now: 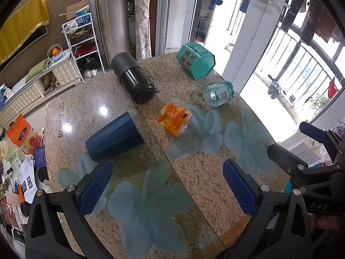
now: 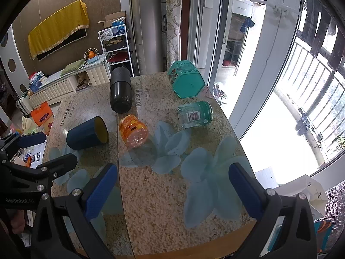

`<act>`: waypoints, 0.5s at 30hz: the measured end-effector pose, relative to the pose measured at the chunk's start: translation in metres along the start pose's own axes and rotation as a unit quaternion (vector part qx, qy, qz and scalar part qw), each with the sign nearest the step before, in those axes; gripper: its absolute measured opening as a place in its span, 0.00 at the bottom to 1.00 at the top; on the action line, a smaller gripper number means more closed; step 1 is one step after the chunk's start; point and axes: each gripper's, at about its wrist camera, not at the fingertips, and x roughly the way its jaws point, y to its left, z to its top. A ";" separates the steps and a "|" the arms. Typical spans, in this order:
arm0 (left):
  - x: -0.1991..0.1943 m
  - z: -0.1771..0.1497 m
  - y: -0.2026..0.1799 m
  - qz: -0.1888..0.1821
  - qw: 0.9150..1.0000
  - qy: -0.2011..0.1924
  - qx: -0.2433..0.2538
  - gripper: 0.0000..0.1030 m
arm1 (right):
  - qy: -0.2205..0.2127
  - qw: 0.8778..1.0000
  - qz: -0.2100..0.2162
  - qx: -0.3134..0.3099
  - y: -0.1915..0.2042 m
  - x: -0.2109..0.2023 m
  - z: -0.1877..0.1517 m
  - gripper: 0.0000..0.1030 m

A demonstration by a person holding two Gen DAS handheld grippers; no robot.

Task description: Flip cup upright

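Cup [image 1: 114, 136] sideways, both claws agape

1. We see a black flask [image 1: 133, 79] lying on its side on the table [image 1: 194, 172], far ahead of the left jaws and a little toward their left finger.
2. An orange jar [image 1: 174, 120] lies on its side straight ahead of the left jaws, nearer than the flask.
3. A clear jar with a green lid [image 2: 195, 114] lies ahead of the right jaws, between their two fingers.
4. A teal hexagonal tin [image 2: 185, 79] lies tipped over beyond this clear jar, at the far table edge.
5. A white shelf rack [image 1: 82, 45] stands behind the table.
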 end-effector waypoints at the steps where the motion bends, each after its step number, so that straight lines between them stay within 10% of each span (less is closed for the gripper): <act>1: 0.000 0.000 0.000 0.000 1.000 0.000 0.000 1.00 | 0.000 1.000 0.000 0.000 0.000 0.000 0.000 1.00; 15: -0.005 -0.001 0.001 0.000 1.000 0.001 -0.001 1.00 | 0.003 1.000 0.002 0.001 0.000 0.002 -0.002 1.00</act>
